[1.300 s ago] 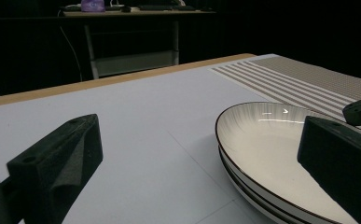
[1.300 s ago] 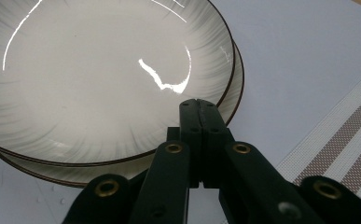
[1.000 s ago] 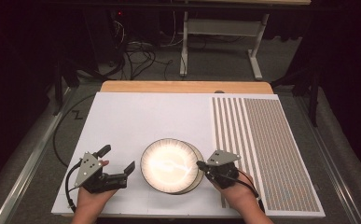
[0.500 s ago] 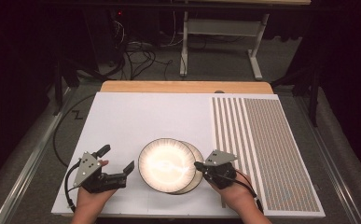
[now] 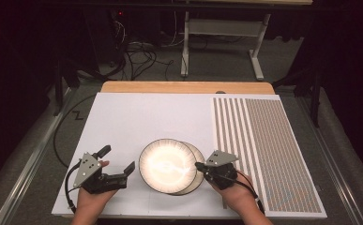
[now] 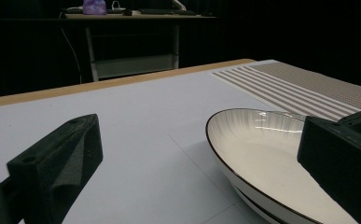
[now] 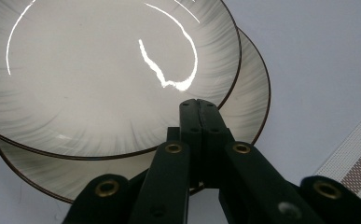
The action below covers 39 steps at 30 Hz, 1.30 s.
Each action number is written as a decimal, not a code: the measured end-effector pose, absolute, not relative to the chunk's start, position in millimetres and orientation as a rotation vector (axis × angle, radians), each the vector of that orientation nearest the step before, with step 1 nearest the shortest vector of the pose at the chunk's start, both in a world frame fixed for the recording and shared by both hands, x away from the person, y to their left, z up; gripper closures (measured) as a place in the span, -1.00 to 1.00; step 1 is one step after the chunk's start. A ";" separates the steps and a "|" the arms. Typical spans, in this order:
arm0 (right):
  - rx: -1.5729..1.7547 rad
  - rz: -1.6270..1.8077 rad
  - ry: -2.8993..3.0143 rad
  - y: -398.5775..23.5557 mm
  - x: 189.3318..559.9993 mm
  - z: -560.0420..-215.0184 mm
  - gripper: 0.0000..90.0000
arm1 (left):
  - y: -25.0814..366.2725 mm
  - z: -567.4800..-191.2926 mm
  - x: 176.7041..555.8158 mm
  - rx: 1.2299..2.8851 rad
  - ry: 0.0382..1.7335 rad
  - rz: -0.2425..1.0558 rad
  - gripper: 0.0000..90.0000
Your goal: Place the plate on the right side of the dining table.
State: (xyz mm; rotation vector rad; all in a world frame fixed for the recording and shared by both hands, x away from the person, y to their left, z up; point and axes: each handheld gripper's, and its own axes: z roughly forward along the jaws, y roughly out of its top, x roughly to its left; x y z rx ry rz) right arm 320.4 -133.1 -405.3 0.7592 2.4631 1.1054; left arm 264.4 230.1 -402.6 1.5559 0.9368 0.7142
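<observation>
Right hand-held gripper (image 7: 198, 103) closed over the stacked plates (image 7: 99, 70); left hand-held gripper (image 5: 119, 161) wide open.

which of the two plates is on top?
The left plate sits on top, its whole dark rim showing. The other plate peeks out as a crescent beneath its right side, by the shut right tongs.

top plate (image 7: 99, 70): glossy glazed ceramic, bright glare, dark rim | lower plate (image 7: 250, 93): same glossy glaze | white sheet (image 5: 151, 117): matt, smooth, paper-like | striped mat (image 5: 268, 140): woven-looking, matt | table edge (image 5: 184, 87): wood | right gripper (image 7: 199, 105): matt black plastic, brass-coloured rivets
</observation>
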 end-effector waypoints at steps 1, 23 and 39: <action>0.762 1.110 2.462 -133.2 320.5 -405.5 1.00 | 230.0 -402.6 264.5 1.557 0.938 0.715 -0.98; 0.728 1.093 2.508 -115.1 320.0 -413.2 1.00 | 230.9 -400.5 263.2 1.547 0.931 0.718 -0.98; 0.716 1.096 2.513 -109.8 317.9 -413.7 1.00 | 232.9 -397.0 263.4 1.549 0.945 0.684 -0.98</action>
